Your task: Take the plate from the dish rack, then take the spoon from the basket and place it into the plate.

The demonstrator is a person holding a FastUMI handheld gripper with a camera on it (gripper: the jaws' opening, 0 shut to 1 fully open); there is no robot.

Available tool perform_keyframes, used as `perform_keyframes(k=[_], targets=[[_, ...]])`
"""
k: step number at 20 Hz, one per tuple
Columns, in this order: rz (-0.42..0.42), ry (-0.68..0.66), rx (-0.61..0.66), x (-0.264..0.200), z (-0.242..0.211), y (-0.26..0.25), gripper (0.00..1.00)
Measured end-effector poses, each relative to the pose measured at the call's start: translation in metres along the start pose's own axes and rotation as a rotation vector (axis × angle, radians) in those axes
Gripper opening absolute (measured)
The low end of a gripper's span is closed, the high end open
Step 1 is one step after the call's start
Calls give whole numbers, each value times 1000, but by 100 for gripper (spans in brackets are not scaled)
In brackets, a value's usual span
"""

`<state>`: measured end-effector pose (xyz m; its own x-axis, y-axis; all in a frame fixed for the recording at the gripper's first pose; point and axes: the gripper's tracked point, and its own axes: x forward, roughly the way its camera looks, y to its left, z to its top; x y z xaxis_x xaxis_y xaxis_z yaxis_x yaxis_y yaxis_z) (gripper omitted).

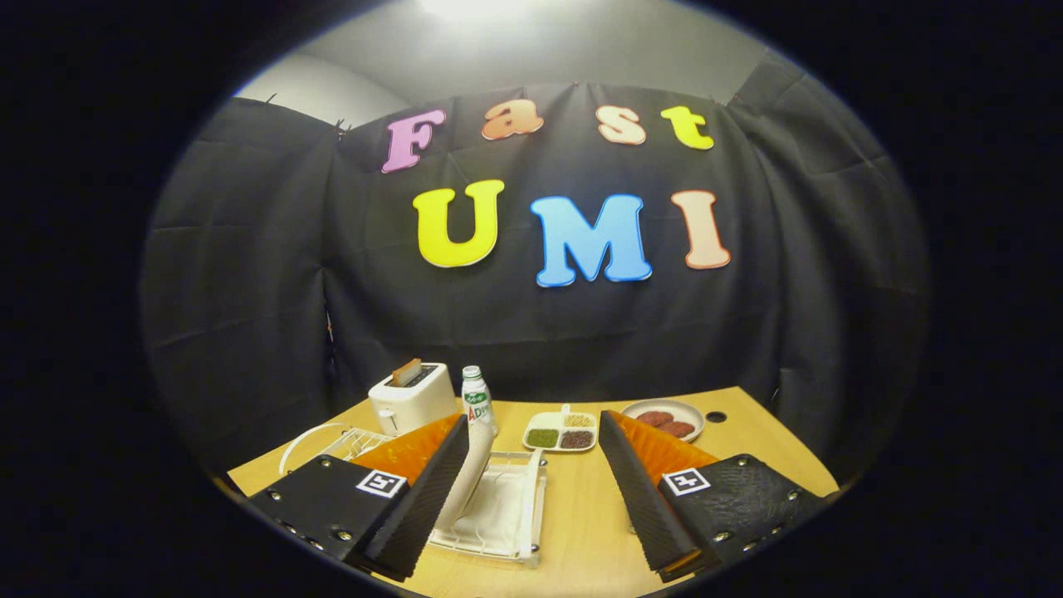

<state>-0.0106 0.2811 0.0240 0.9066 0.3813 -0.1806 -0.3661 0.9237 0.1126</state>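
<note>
Gripper view looks across the wooden table (581, 515) to the white dish rack (498, 507), low and just ahead. The plate (469, 482) stands on edge there, beside the left finger. The gripper (531, 465) gapes wide, holding nothing.

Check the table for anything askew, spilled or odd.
Nothing stands out. The white toaster holds a slice upright, the small white bottle stands straight, and the divided white tray keeps its grains in their compartments. The white plate stands in the white wire dish rack. The hand-held gripper is open above the table.
</note>
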Motion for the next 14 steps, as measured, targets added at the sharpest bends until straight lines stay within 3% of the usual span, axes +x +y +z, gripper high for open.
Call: perform_keyframes(k=[8,14], targets=[[94,196,107,58,-56,57,97],[77,348,202,85,-102,62,97]])
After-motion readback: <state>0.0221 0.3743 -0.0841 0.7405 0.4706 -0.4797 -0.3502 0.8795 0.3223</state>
